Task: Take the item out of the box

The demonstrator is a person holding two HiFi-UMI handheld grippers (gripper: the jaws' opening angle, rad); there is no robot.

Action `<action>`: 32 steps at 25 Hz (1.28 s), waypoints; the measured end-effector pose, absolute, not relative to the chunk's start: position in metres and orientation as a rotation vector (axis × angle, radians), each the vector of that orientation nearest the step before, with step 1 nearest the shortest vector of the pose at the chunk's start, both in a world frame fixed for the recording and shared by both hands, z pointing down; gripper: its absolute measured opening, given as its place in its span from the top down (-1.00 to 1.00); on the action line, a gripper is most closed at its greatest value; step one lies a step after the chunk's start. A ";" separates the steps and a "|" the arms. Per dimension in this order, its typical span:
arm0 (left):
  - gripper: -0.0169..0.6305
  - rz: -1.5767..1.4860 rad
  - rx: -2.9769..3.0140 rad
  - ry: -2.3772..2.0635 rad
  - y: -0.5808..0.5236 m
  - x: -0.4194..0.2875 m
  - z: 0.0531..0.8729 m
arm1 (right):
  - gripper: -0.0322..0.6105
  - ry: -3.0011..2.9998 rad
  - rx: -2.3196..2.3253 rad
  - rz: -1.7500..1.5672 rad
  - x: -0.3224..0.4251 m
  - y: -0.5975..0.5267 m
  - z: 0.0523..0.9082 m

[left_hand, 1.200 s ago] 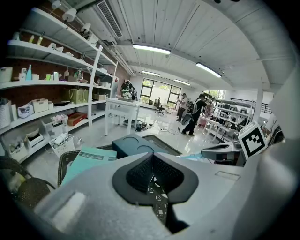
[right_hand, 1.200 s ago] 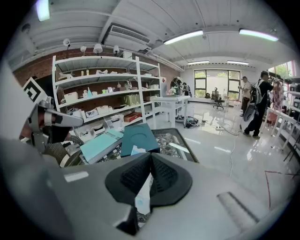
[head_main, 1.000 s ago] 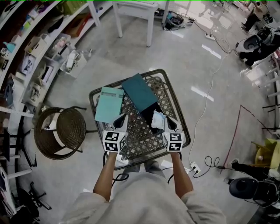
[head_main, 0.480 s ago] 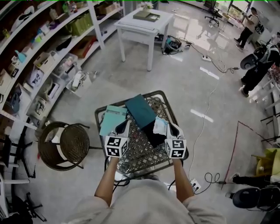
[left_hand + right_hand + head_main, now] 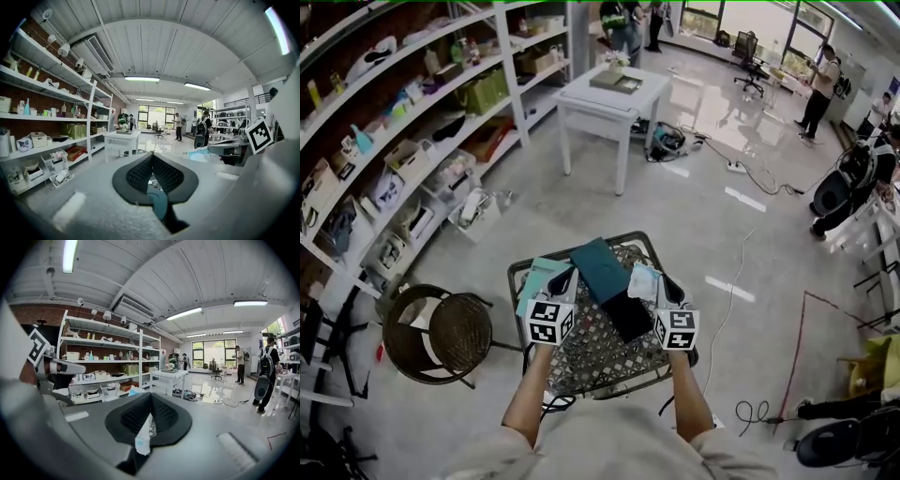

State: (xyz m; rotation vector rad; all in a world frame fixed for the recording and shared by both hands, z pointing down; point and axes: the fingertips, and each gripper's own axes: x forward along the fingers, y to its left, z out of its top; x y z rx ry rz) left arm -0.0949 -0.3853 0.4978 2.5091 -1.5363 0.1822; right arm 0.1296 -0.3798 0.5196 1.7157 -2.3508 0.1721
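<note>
Both grippers are held over a wire-mesh table (image 5: pixel 592 349), and the right one pinches a pale blue packet.

Long shelves (image 5: pixel 394 141) full of goods run along the left wall, and a white table (image 5: pixel 614 89) stands further back on the shiny floor. A round wicker chair (image 5: pixel 441 333) is just beside the mesh table on its left. On the mesh lie a dark teal box (image 5: pixel 600 267), a light teal lid (image 5: pixel 532 283) just left of it, and a black piece (image 5: pixel 628 317) touching the box's near end. The left gripper (image 5: pixel 563 278) partly covers the lid. Its pads are pressed together with nothing between them. The right gripper (image 5: pixel 657 282) has its pads closed on the packet (image 5: pixel 643 279), which is outside the box, at its right side. A white cable (image 5: pixel 727 309) lies on the floor to the right.
</note>
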 end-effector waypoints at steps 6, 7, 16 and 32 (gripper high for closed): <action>0.93 0.157 2.545 -1.570 -0.380 -0.094 0.472 | 0.89 -2.383 1.735 0.115 0.130 -0.375 0.493; 0.93 0.151 2.550 -1.573 -0.379 -0.093 0.468 | 0.89 -2.388 1.736 0.107 0.131 -0.374 0.491; 0.93 0.127 2.567 -1.583 -0.369 -0.090 0.457 | 0.90 -2.411 1.730 0.050 0.126 -0.366 0.474; 0.93 0.141 2.580 -1.563 -0.361 -0.079 0.459 | 0.90 -2.404 1.712 0.047 0.127 -0.358 0.478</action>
